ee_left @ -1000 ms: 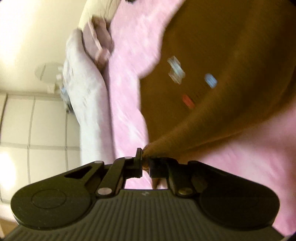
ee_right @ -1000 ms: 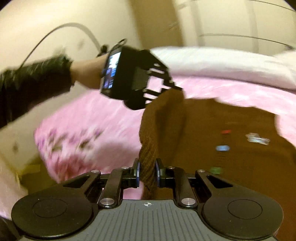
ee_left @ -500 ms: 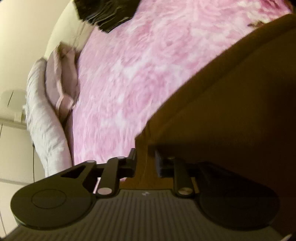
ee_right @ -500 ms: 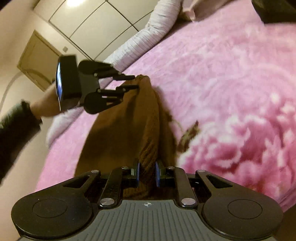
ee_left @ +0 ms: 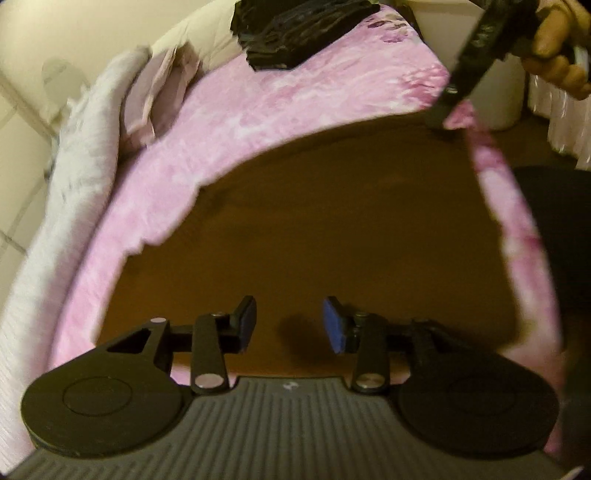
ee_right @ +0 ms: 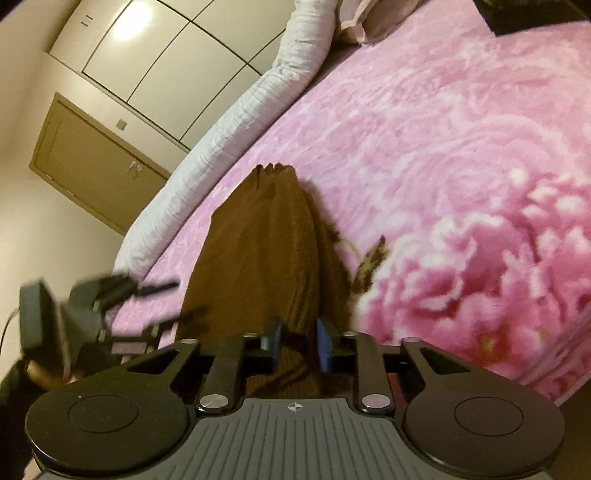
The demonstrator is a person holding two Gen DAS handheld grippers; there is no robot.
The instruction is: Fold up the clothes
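Observation:
A brown knit garment (ee_left: 332,229) lies spread on the pink floral bedspread (ee_left: 295,96). My left gripper (ee_left: 290,325) hovers just above its near edge; its jaws are opening and nothing is between the blue pads. In the right wrist view the same garment (ee_right: 258,236) stretches away in a bunched strip, and my right gripper (ee_right: 297,345) is shut on its near edge. The left gripper (ee_right: 166,299) shows blurred at the left there, off the cloth. The right gripper (ee_left: 448,107) appears at the garment's far corner in the left wrist view.
A black folded garment (ee_left: 295,33) lies at the far end of the bed. A white quilted bolster (ee_right: 229,144) and pale pillows (ee_left: 155,96) run along one side. Wardrobe doors (ee_right: 159,62) and a brown door (ee_right: 88,162) stand behind. A person's hand (ee_left: 557,48) holds the right gripper.
My left gripper has let go of the brown garment, opened and drawn back from it. The garment has come down onto the bed. My right gripper has kept its grip on the edge.

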